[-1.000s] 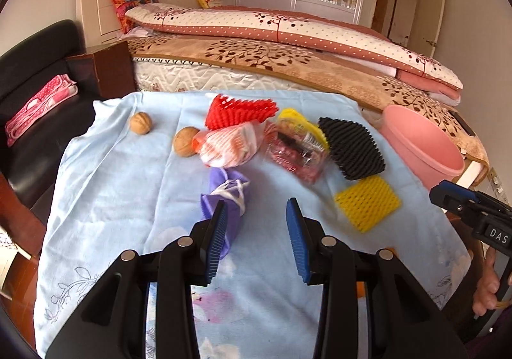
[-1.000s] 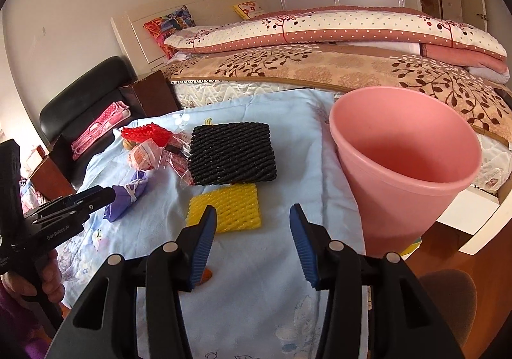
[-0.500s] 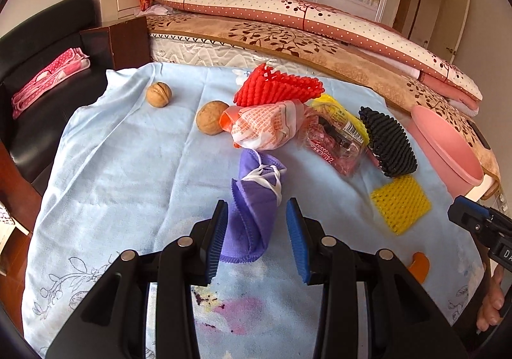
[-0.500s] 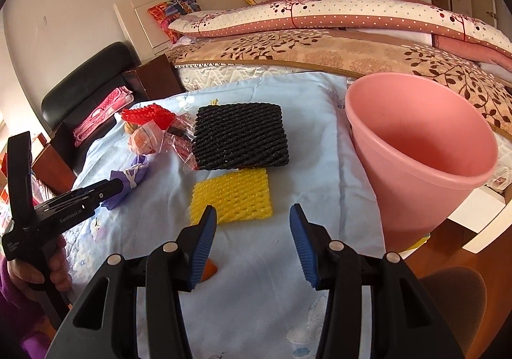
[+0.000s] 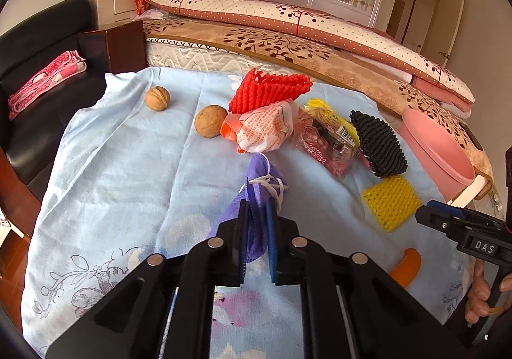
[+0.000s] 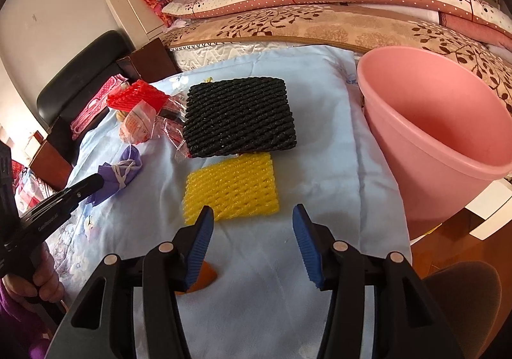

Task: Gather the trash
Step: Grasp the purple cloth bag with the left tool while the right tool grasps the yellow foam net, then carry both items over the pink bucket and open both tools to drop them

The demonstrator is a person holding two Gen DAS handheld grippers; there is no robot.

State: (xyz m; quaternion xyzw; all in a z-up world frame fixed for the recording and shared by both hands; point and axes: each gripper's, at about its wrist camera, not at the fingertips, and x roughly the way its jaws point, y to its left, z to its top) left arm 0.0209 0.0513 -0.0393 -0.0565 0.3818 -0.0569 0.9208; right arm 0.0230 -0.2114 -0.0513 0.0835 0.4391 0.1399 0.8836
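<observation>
My left gripper [image 5: 257,208] is shut on a purple face mask [image 5: 260,178] lying on the blue cloth [image 5: 128,173]; it also shows in the right wrist view [image 6: 119,174]. My right gripper [image 6: 252,215] is open and empty, just short of a yellow foam net [image 6: 231,188]. Behind that lies a black foam net [image 6: 238,115]. A red foam net [image 5: 267,91], an orange-white plastic bag [image 5: 265,128], a clear red wrapper [image 5: 323,144] and an orange peel piece [image 5: 405,266] lie on the cloth. A pink bin [image 6: 441,131] stands at the table's right.
Two walnuts [image 5: 157,98] [image 5: 209,125] lie on the cloth at the left. A bed [image 5: 288,35] runs behind the table. A black sofa [image 5: 38,39] with a pink cloth stands at the left. A brown stool [image 6: 460,291] is at the lower right.
My left gripper moved forward over the purple mask and closed on it. My right gripper edged closer to the yellow foam net and stayed open.
</observation>
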